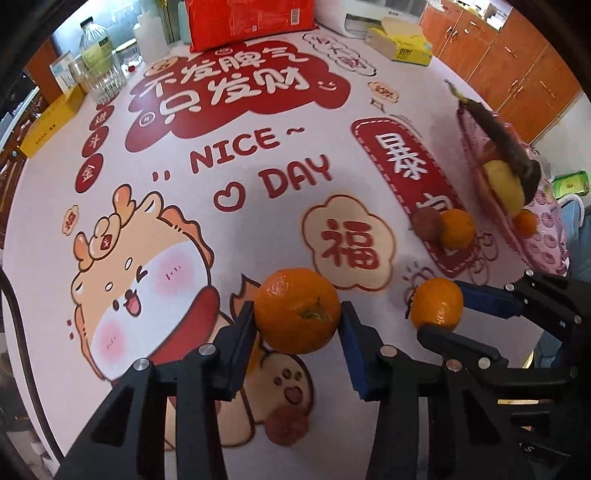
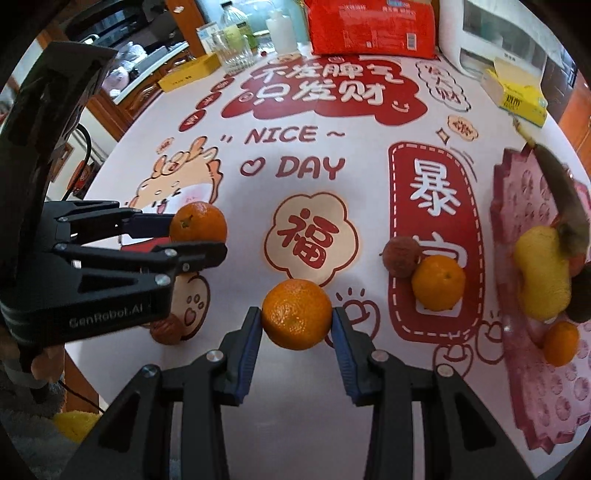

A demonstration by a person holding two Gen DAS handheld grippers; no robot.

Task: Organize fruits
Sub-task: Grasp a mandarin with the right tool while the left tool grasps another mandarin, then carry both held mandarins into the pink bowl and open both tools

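My left gripper (image 1: 297, 308) is shut on a mandarin orange (image 1: 295, 317), its blue pads pressing both sides, over the cartoon dragon print. My right gripper (image 2: 296, 312) is shut on a second orange (image 2: 295, 321) just right of it; the left wrist view shows this one (image 1: 437, 304) between black fingers (image 1: 484, 295). In the right wrist view the left gripper (image 2: 197, 236) comes in from the left with its orange (image 2: 197, 221). A pink tray (image 2: 524, 206) at the right holds a dark banana (image 2: 565, 206), a yellow fruit (image 2: 541, 277) and a small orange (image 2: 559, 343).
On the printed tablecloth another orange (image 2: 437, 282) touches a brown lychee-like fruit (image 2: 400, 256) near the tray. A second brown fruit (image 2: 166, 330) lies below the left gripper. At the far edge stand a red pack (image 2: 371, 27), bottles (image 2: 232, 37), yellow boxes (image 2: 517, 96) and a white appliance (image 2: 498, 37).
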